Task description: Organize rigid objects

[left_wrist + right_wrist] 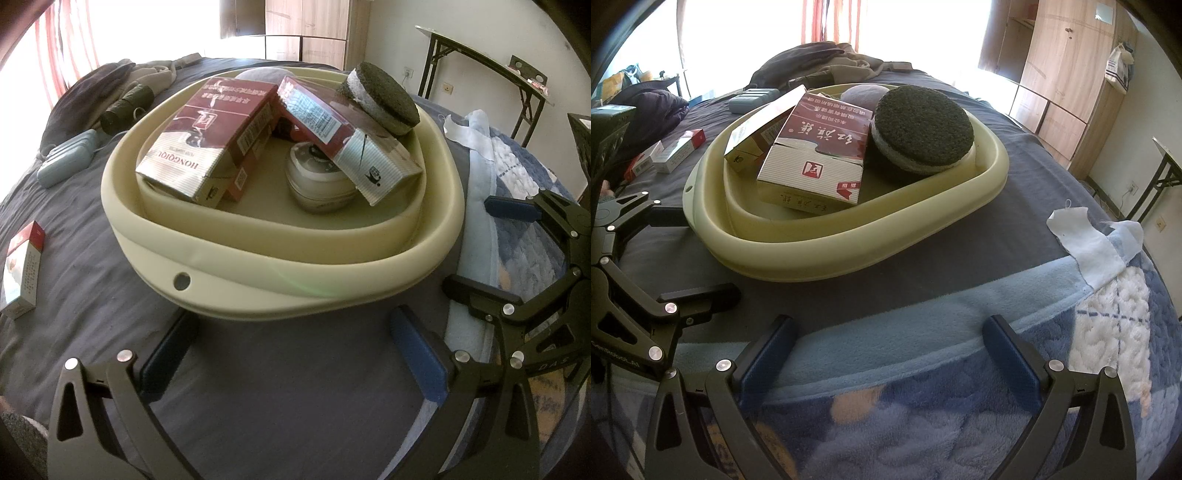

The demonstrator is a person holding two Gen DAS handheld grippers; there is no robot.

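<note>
Blown-out daylight from window (55,37), sharp centre, fisheye-warped dark corners

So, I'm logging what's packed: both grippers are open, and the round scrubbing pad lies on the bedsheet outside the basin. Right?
Not quite: the round scrubbing pad lies inside the basin, leaning on its rim, as the right wrist view shows. Both the left gripper and right gripper are open.

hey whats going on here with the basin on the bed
A person holding two grippers is gathering rigid items into a cream basin on a bed. The basin holds red-and-white boxes, a round dark scrub pad and a small white jar. Both the left gripper and the right gripper are open and empty, hovering short of the basin. More small boxes lie on the dark sheet beside it.
</note>
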